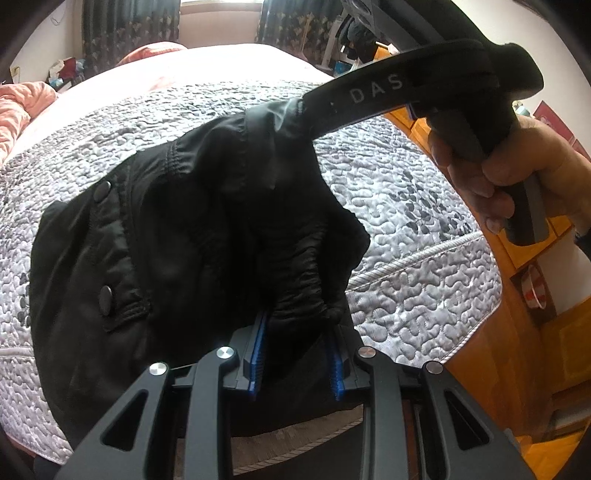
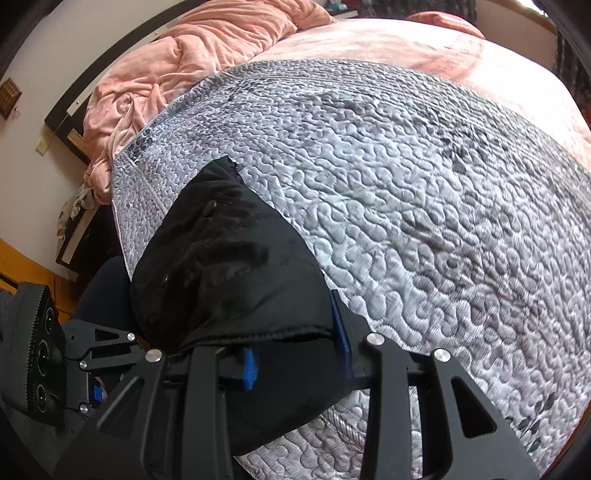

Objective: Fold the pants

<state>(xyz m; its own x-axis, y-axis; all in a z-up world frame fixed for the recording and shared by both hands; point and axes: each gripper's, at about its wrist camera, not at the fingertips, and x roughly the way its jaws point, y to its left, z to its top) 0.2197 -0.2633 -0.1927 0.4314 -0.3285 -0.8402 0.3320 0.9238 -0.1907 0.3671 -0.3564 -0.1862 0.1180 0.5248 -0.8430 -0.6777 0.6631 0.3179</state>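
Note:
Black pants (image 1: pixel 177 229) hang lifted over the grey quilted bedspread (image 1: pixel 388 206). My left gripper (image 1: pixel 299 325) is shut on the gathered elastic waistband; the blue pads (image 1: pixel 258 347) squeeze the cloth. My right gripper (image 1: pixel 306 110) shows in the left wrist view, gripping another part of the waistband higher up. In the right wrist view the right gripper (image 2: pixel 295 339) is shut on a hemmed edge of the pants (image 2: pixel 229 273), which drape down to the left over the bedspread (image 2: pixel 424 206). The lower legs are hidden.
A pink duvet (image 2: pixel 177 55) is bunched at the head of the bed. Orange wooden floor and furniture (image 1: pixel 517 332) lie right of the bed. Curtains (image 1: pixel 125 29) and clutter stand by the far wall.

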